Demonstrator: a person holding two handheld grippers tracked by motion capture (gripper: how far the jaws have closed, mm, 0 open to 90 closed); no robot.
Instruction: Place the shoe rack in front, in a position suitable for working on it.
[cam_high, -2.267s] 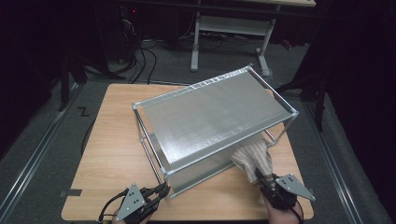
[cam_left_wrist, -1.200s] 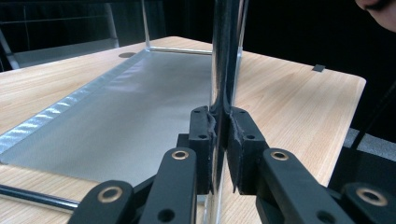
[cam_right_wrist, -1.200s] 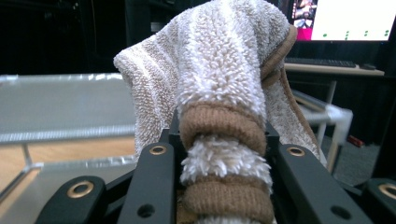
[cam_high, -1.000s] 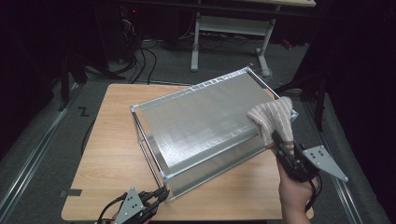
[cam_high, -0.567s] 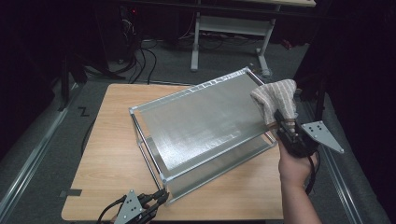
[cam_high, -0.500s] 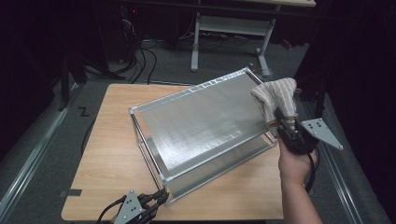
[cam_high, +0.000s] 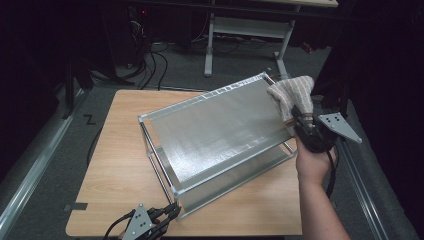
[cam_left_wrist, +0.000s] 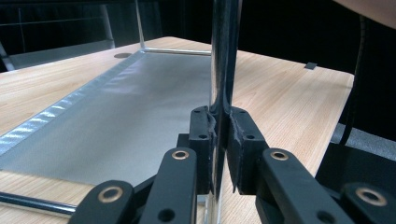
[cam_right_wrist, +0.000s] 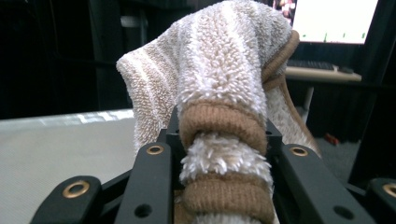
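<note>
Clamped on a corner post (cam_left_wrist: 223, 70) of the metal rack (cam_high: 220, 130), the left gripper (cam_high: 150, 225) steadies it while the right gripper (cam_high: 305, 127) pinches the striped towel (cam_high: 292, 92) at the top shelf's far-right corner (wiping seems underway), probably needing a sweep across next.

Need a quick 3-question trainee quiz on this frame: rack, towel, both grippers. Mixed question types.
1. True or false: the left gripper is shut on an upright post of the metal rack.
2. What does the right gripper hold?
A. a sponge
B. a striped towel
C. a brush
3. Which corner of the rack's top shelf, as the high view shows it, is the towel at?

Key
1. True: both pads press on the post, in the left gripper view.
2. B: the towel is bunched between the jaws.
3. The far right corner, touching or just above it.
</note>
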